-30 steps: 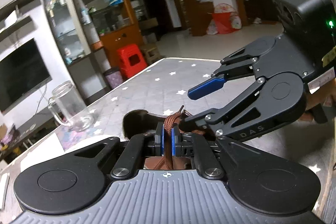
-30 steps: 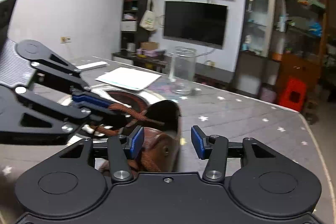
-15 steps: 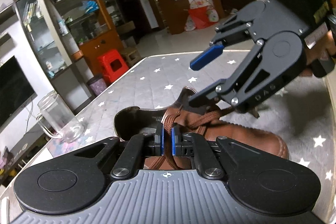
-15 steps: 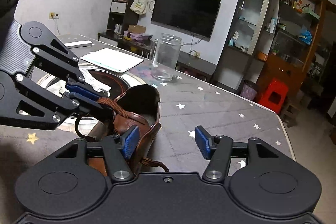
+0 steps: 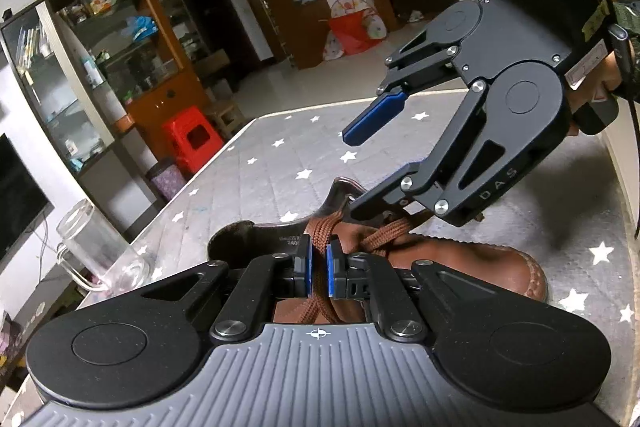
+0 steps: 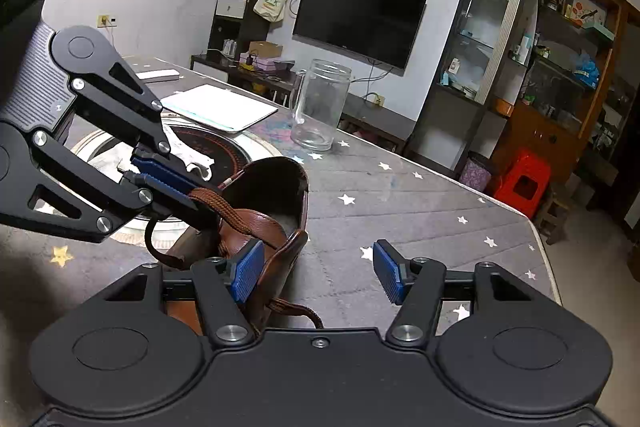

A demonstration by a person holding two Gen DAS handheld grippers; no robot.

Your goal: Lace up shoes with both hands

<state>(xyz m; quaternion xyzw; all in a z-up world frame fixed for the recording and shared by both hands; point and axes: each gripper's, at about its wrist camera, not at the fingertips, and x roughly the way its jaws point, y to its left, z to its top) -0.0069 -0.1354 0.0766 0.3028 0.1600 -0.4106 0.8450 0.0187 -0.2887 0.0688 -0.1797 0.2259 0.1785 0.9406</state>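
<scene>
A brown leather shoe (image 5: 472,267) lies on the grey star-patterned table, its opening toward the glass mug; it also shows in the right wrist view (image 6: 256,223). My left gripper (image 5: 318,269) is shut on the brown shoelace (image 5: 320,239), which runs up between its blue pads; in the right wrist view (image 6: 176,183) it holds the lace above the shoe's tongue. My right gripper (image 5: 360,171) is open and empty, hovering above the laces with one finger near the shoe's tongue; in its own view (image 6: 316,273) the left pad sits by the shoe's collar.
A clear glass mug (image 6: 320,107) stands on the table beyond the shoe, also in the left wrist view (image 5: 96,251). A white notebook (image 6: 216,111) and a round dark cooktop (image 6: 208,147) lie behind the left gripper. The table edge (image 6: 540,239) is at the right.
Both grippers have risen and tilted down, so more of the shoe shows. The left stays shut on the lace. The right stays open and has lifted farther above the shoe.
</scene>
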